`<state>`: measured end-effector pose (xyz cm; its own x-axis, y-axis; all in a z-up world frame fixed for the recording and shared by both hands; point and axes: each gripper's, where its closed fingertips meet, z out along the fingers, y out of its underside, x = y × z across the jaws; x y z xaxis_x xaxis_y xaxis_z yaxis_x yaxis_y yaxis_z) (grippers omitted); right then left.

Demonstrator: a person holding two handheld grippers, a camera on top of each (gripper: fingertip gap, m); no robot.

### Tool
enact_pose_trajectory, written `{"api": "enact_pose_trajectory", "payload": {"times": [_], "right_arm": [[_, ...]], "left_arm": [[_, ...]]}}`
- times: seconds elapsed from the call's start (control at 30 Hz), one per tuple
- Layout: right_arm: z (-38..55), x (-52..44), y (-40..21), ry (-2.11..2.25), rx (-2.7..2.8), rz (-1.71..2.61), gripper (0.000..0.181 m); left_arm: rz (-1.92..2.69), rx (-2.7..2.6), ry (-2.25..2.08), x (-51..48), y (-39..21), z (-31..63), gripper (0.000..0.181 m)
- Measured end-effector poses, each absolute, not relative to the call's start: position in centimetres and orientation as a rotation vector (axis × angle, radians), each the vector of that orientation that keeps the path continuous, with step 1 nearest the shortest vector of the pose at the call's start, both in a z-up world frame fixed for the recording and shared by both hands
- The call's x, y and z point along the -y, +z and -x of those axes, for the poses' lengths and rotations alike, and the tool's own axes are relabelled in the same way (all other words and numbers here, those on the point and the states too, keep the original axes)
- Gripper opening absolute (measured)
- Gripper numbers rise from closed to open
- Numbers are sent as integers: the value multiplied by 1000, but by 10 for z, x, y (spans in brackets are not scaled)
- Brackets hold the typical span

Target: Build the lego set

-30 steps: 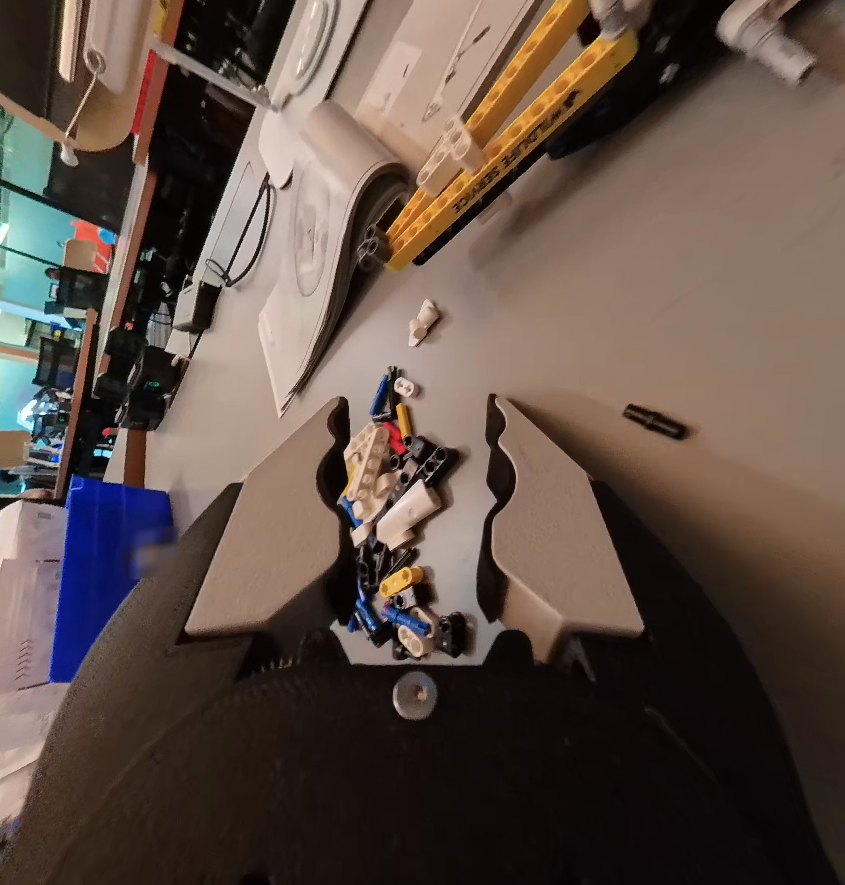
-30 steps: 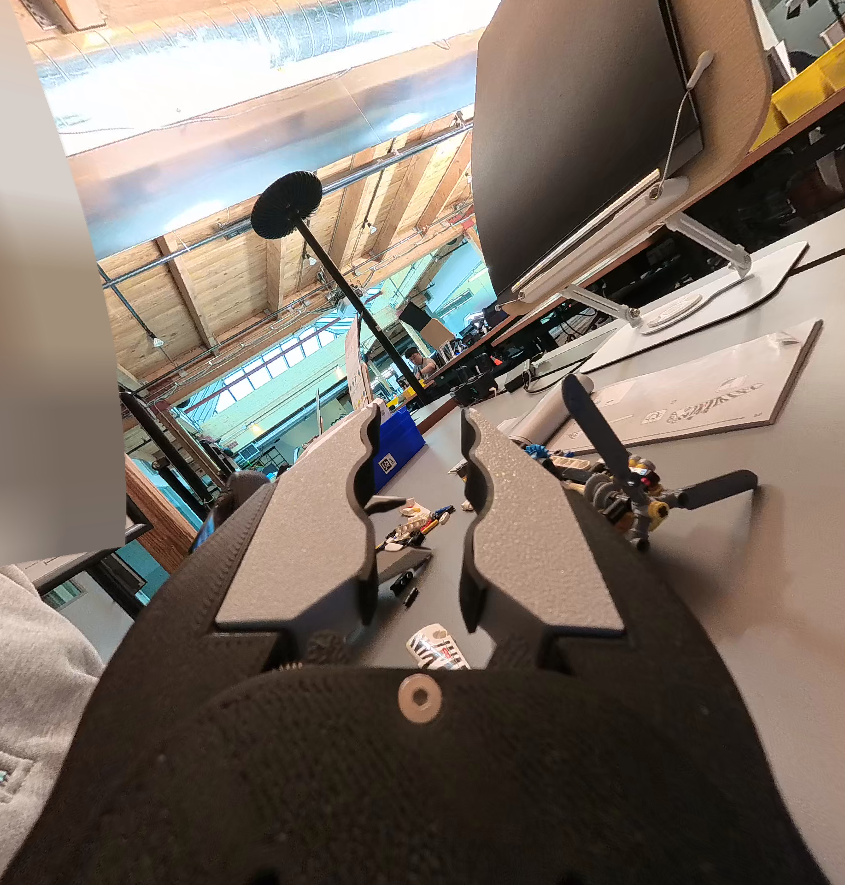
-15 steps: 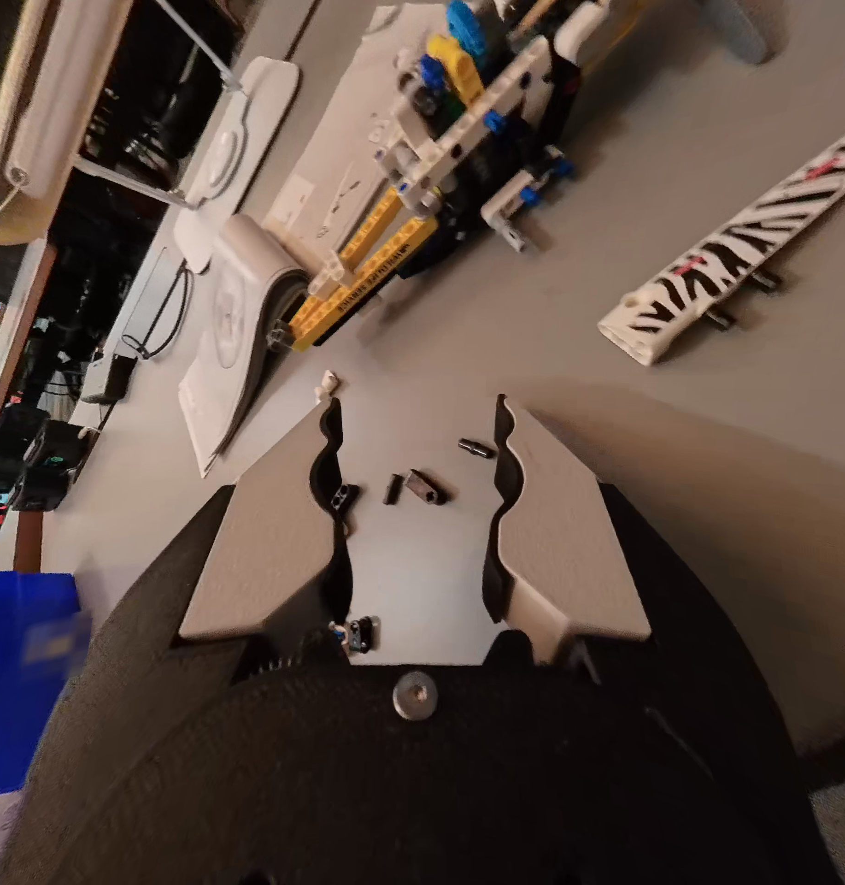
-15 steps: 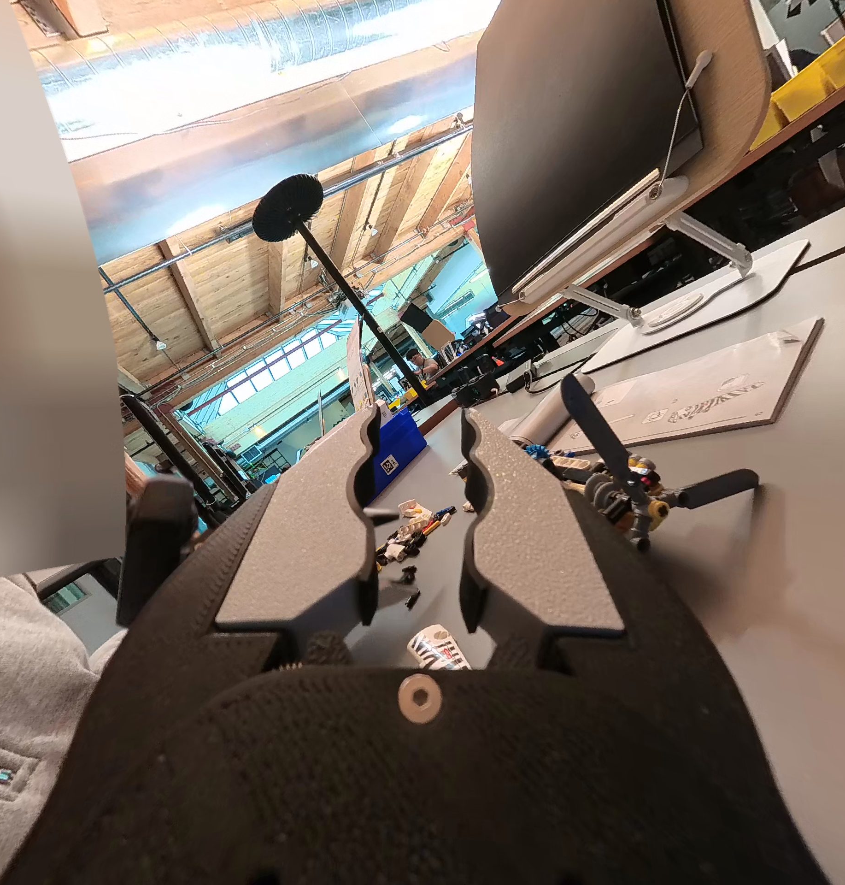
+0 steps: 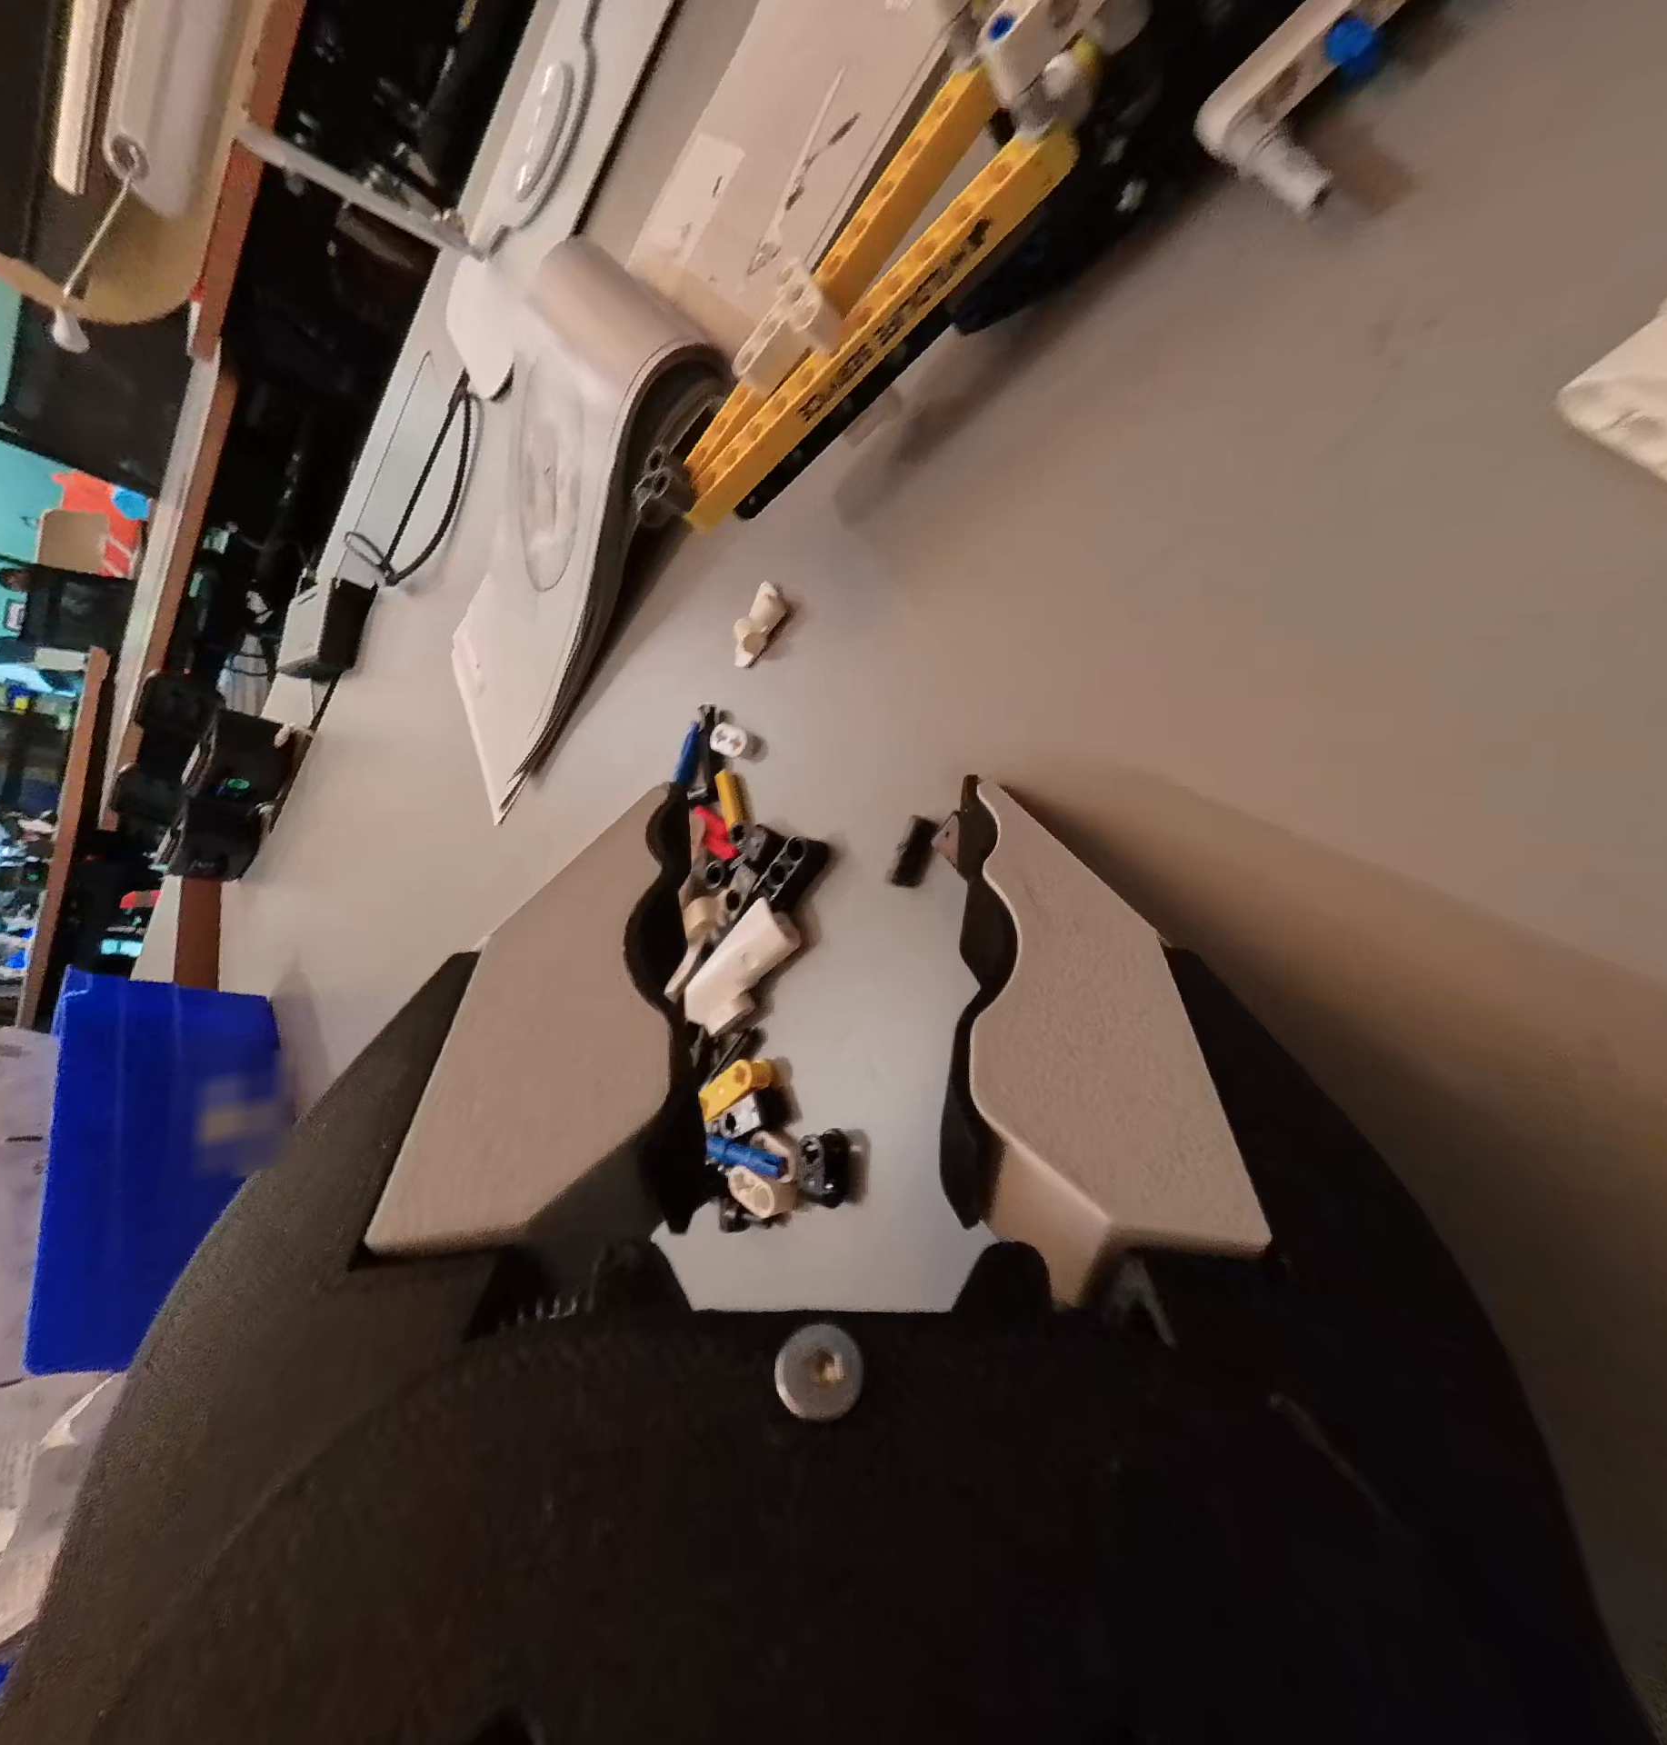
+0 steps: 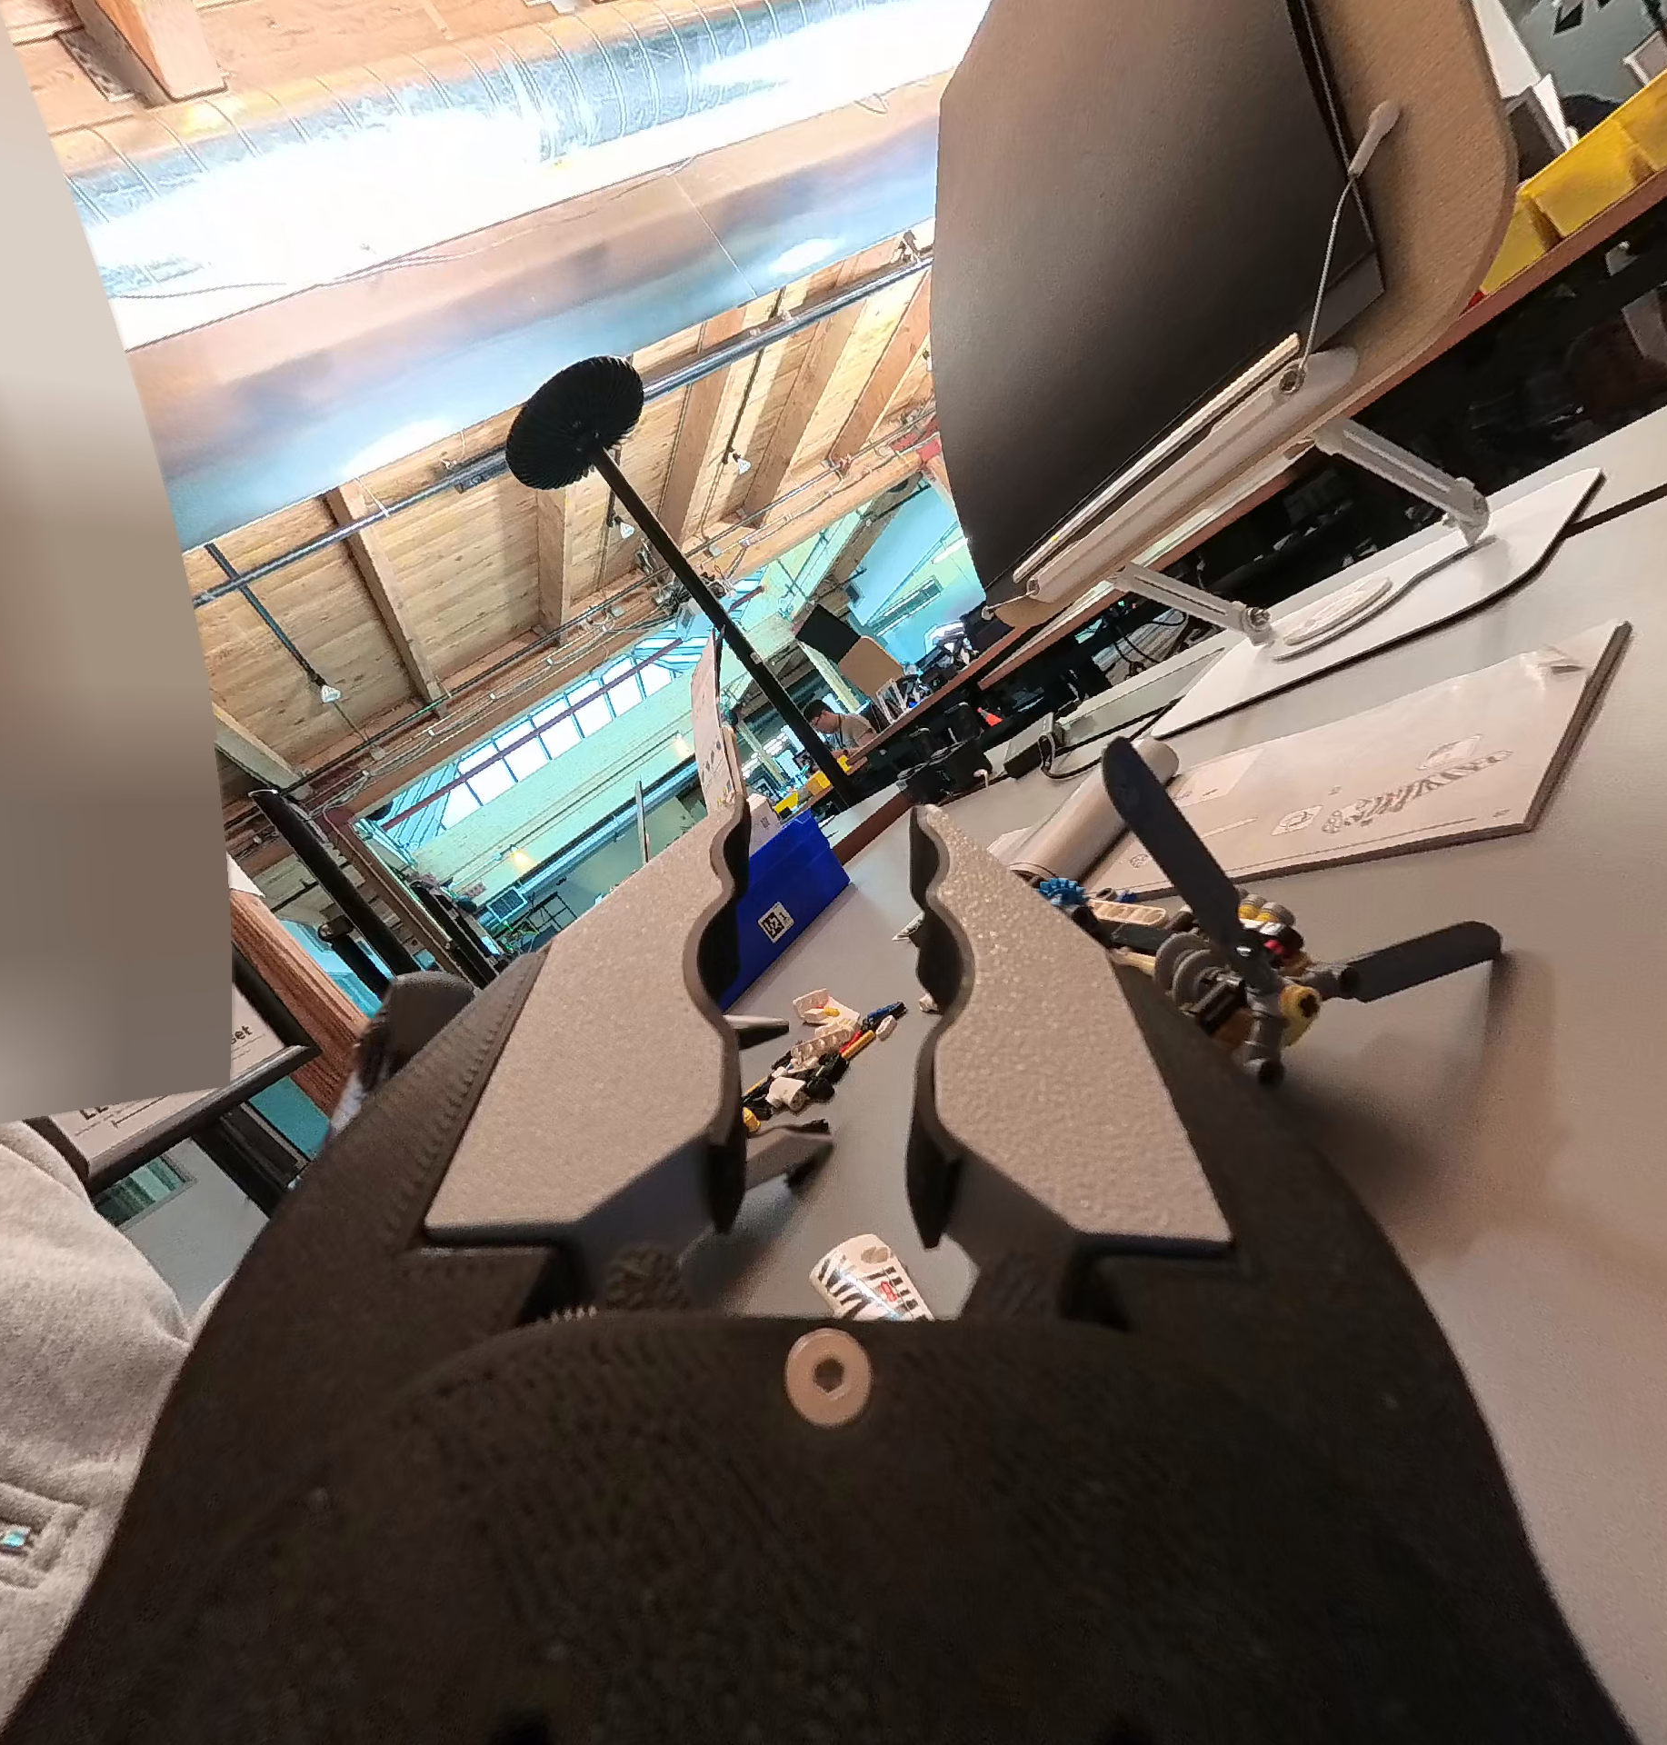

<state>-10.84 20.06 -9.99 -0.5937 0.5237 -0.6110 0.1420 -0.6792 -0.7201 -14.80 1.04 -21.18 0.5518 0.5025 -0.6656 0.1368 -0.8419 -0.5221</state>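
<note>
Grey table [image 6: 1519,1133], timber ceiling [image 6: 452,557]

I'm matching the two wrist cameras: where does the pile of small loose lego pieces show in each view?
Left wrist view: pile of loose pieces, centre, between the open fingers.
Right wrist view: the same pile, mid-frame, beyond the open fingers.
Shared landmark: blue bin.

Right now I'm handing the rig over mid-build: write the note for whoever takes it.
Left gripper: open, empty, low over the pile of loose pieces on the grey table; a small black pin lies by its right fingertip.
Right gripper: open, empty, raised; a zebra-striped panel lies under it.
Partly built model: yellow beams beside the open instruction booklet; propeller at its other end.
Done: frame and propeller assembled. Left: loose pieces and striped panel unattached. No piece picked yet.
</note>
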Motion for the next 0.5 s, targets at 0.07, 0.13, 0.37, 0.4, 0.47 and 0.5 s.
{"api": "enact_pose_trajectory", "payload": {"times": [0.07,0.13,0.37,0.4,0.47,0.5], "right_arm": [[108,-201,-100,2361,1118,1273,31],[109,-201,-100,2363,1115,1274,31],[109,-201,-100,2362,1115,1276,31],[109,-201,-100,2362,1115,1276,31],[109,-201,-100,2360,1116,1278,31],[109,-201,-100,2360,1116,1278,32]], "left_arm": [[2380,537,1234,0,-212,154,58],[2380,556,1260,11,-211,160,58],[2357,661,1273,43,-209,178,60],[2345,672,1273,44,-206,179,60],[2307,671,1265,42,-198,177,58],[2291,663,1252,38,-195,175,58]]}}
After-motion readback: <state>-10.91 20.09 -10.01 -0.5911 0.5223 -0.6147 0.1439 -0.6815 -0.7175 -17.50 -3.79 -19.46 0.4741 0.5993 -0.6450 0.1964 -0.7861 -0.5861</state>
